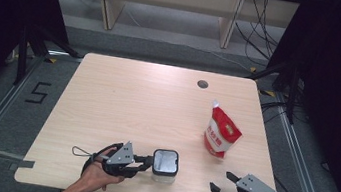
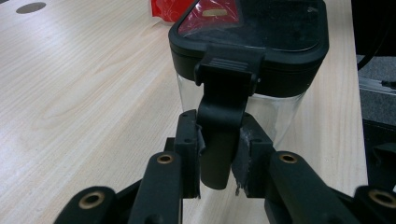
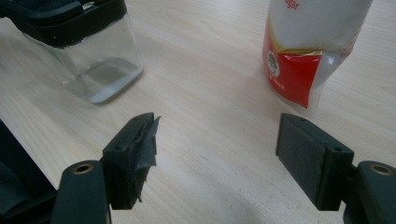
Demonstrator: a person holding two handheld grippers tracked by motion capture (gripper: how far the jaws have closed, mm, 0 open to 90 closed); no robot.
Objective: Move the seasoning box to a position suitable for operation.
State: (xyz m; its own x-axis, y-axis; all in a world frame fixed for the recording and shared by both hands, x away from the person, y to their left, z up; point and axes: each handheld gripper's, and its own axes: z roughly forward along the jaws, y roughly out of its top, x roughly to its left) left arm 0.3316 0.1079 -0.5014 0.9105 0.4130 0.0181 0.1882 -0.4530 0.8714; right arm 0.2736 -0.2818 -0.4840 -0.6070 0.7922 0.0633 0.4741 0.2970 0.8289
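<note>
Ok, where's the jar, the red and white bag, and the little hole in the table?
Jar (image 1: pixel 165 162), high view, on its dark lid.
Bag (image 1: pixel 222 132), high view, on its red front.
Hole (image 1: pixel 203 84), high view, at the middle of the round hole.

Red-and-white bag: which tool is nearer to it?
Right. The right tool sits open just in front of the bag; the left tool grips the container's latch farther away.

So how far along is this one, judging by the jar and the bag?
Early. Done: nothing shows as finished; the jar has its black lid on and looks empty. In hand: the left gripper is shut on the lid's latch. Left: the right gripper is open near the table edge, and the bag stands untouched.
</note>
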